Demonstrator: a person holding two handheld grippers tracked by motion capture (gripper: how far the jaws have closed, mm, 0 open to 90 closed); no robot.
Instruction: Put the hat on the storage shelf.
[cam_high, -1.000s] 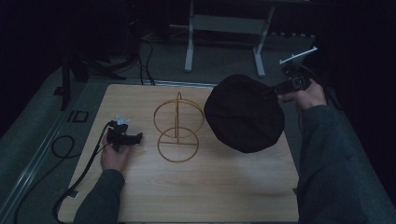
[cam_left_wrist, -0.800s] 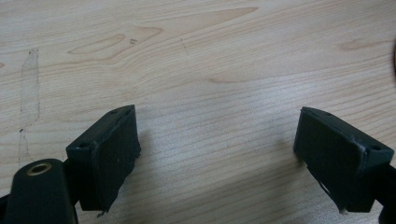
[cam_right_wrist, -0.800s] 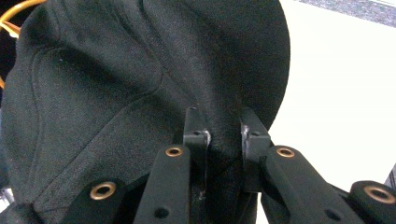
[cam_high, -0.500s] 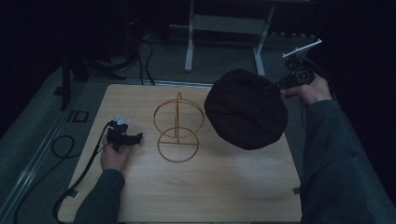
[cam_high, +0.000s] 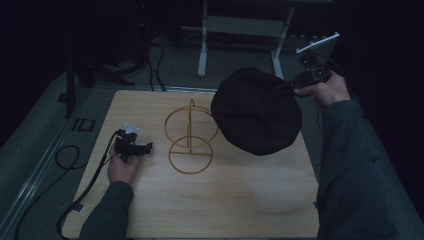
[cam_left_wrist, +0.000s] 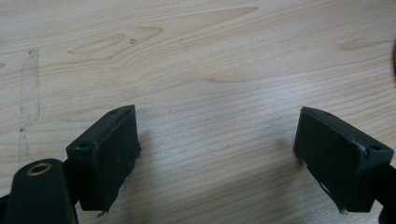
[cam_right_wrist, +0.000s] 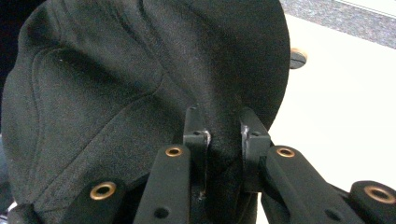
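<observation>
- Right tool (cam_right_wrist: 223, 135) is clamped on the edge of the black fabric cap (cam_high: 256, 111), held above the light wooden desk (cam_high: 250, 210) beside the gold wire stand (cam_high: 191, 136), likely for hanging.
- Left tool (cam_left_wrist: 219, 158), jaws apart, rests idle on the desk.

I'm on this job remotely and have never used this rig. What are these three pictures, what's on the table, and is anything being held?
No robot arm here: a person holds a two-jaw gripper in each hand. The high view looks down on the wooden table from the person's side. Each of the other two pictures comes from a camera riding on one gripper, looking along its black jaws. A gold wire stand stands on the table. The right gripper is shut on the edge of a black hat, holding it up beside the stand. The left gripper rests low at the table with its jaws wide open, nothing between them.
</observation>
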